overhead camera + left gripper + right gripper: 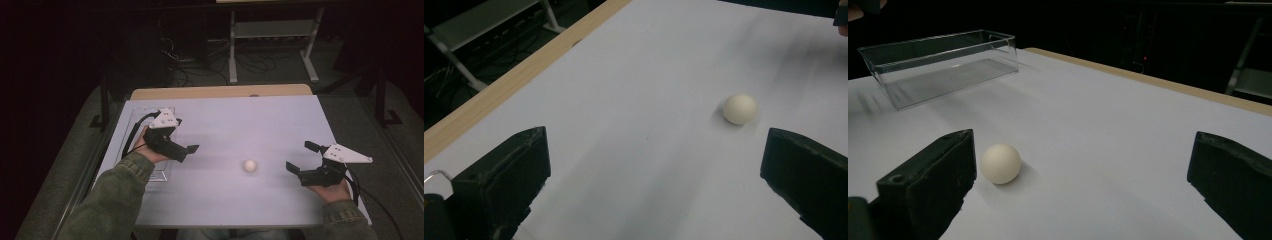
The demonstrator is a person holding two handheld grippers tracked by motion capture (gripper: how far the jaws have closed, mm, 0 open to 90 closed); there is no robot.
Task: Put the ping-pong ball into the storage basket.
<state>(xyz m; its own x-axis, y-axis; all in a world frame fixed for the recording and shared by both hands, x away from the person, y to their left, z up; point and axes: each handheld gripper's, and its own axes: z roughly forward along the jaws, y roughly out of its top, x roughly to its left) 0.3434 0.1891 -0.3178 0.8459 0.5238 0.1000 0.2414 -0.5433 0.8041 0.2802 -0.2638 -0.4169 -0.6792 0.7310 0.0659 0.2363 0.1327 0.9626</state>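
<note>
A small white ball (250, 166) lies alone on the white tabletop (230, 120), between the two hands. My left gripper (184, 136) hovers at the table's left, over a clear plastic tray (159, 176), its jaws wide open and empty. In the left gripper view the ball (740, 108) sits ahead, nearer the right jaw. My right gripper (301, 156) is low at the right, open, pointing left toward the ball. In the right gripper view the ball (1001, 163) rests just beside the left jaw, apart from it, and the clear tray (938, 65) stands empty farther back.
A wooden strip (220, 91) runs along the table's far edge. Beyond it, a white metal stand (272, 30) and cables lie on the dark floor. Green sleeves (115, 200) come in from the bottom.
</note>
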